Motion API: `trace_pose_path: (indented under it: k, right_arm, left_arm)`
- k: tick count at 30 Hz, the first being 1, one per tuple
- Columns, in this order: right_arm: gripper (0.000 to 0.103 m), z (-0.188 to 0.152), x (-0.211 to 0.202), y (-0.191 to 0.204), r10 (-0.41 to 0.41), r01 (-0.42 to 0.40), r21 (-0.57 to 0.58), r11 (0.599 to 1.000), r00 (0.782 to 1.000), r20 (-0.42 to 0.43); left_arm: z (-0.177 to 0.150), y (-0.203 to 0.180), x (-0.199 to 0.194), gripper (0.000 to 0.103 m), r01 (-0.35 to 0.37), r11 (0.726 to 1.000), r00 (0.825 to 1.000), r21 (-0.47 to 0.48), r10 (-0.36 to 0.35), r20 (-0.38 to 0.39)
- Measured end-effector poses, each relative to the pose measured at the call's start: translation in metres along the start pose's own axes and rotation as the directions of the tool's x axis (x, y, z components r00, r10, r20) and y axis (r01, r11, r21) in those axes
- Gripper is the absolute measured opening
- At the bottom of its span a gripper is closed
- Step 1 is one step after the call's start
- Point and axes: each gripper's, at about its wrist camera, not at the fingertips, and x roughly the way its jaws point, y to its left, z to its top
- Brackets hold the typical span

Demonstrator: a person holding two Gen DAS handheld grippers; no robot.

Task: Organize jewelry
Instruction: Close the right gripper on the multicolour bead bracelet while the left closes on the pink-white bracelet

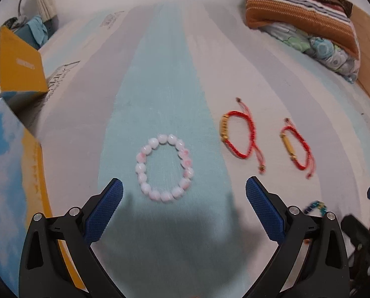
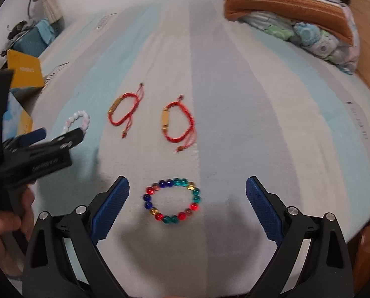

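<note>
Left gripper (image 1: 184,193) spread wide, nothing held; pink-and-white bead bracelet (image 1: 164,168) lies flat just ahead between its fingers. Right gripper (image 2: 187,192) likewise spread, empty, over the multicoloured glass-bead bracelet (image 2: 172,200). Two red cord bracelets (image 2: 124,112) lie beyond on the striped bedsheet (image 2: 247,114); yellow-and-blue cardboard box (image 1: 13,129) sits left. Step judged: approach before pickup. Next: lowering, closing across one bead strand.

Pink-white bead bracelet (image 1: 163,168), two red cord bracelets (image 1: 236,134) (image 1: 297,147), multicolour bead bracelet (image 2: 172,201): flat on bedsheet.
</note>
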Motion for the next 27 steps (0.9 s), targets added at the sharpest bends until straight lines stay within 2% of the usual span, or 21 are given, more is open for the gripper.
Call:
trace_pose_path:
  k: [4,7,11,13,18,27]
  right_arm:
    - [0.091,-0.001,0.023,0.002,0.005,-0.005,-0.004,1.0,1.0,-0.026]
    - [0.087,-0.002,0.039,-0.001,0.01,-0.01,0.0,1.0,0.998,-0.059]
    - [0.073,-0.002,0.064,-0.007,0.016,-0.013,0.026,1.0,0.993,-0.12]
    - [0.072,0.001,0.071,-0.009,0.023,-0.018,0.036,0.999,0.99,-0.136]
    - [0.067,0.004,0.073,-0.007,0.026,-0.021,0.037,0.999,0.989,-0.146]
    - [0.067,0.001,0.056,-0.014,0.084,-0.079,0.041,0.996,0.985,-0.149]
  left_arm:
    - [0.005,0.006,0.022,0.097,-0.016,1.0,1.0,-0.003,0.015,-0.018]
    - [0.006,0.007,0.036,0.097,-0.019,1.0,0.999,-0.009,0.019,-0.039]
    - [0.006,0.006,0.047,0.097,-0.039,0.999,0.998,-0.005,0.039,-0.041]
    - [0.005,0.004,0.049,0.097,-0.054,0.999,0.998,-0.001,0.054,-0.041]
    - [0.002,0.001,0.053,0.097,-0.068,0.998,0.997,-0.006,0.068,-0.042]
    - [-0.004,0.003,0.053,0.097,-0.043,0.999,0.999,0.01,0.043,-0.024]
